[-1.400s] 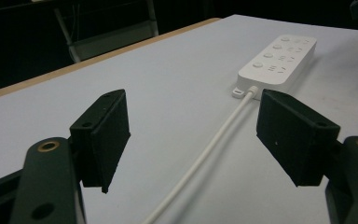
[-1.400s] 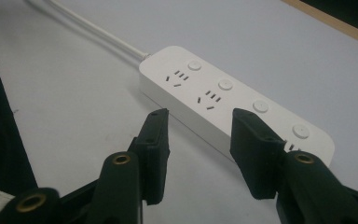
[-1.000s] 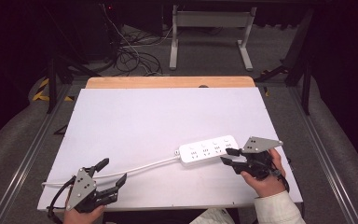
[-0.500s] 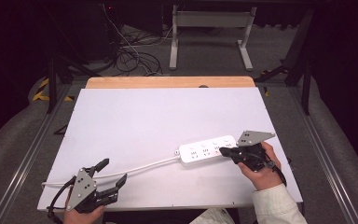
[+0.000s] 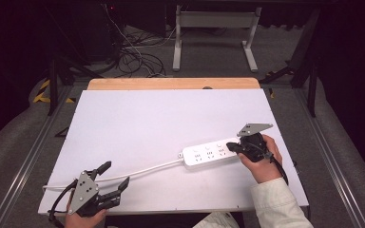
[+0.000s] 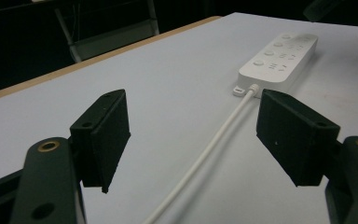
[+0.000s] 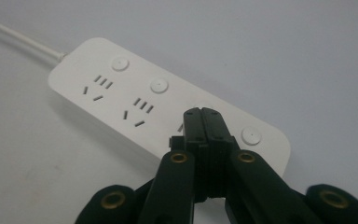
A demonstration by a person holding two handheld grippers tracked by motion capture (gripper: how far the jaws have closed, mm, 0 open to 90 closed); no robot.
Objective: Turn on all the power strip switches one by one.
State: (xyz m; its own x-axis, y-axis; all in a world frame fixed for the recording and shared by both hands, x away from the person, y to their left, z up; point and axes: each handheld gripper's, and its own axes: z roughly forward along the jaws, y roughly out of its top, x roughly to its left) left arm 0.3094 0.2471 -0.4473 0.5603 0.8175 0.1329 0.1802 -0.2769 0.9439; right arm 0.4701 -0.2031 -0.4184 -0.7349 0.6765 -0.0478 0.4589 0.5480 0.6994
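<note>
A white power strip [image 5: 208, 153] lies on the white table [image 5: 161, 123], its cord [image 5: 138, 170] running toward the front left corner. My right gripper [image 5: 232, 147] is shut with nothing between its jaws, its tips over the strip's right end. In the right gripper view the closed tips [image 7: 203, 114] hover above the power strip [image 7: 135, 93] near its rightmost socket and round button [image 7: 251, 135]. My left gripper [image 5: 116, 178] stands open at the front left. In the left gripper view the cord [image 6: 205, 158] passes between the wide-apart jaws toward the power strip [image 6: 279, 58].
The table's wooden far edge [image 5: 171, 83] borders dark floor with a metal stand [image 5: 214, 28] and loose cables [image 5: 133, 52]. Rails [image 5: 28, 156] run along both sides of the table.
My right gripper has moved left onto the strip's right end and its jaws have closed. The left gripper has stayed put.
</note>
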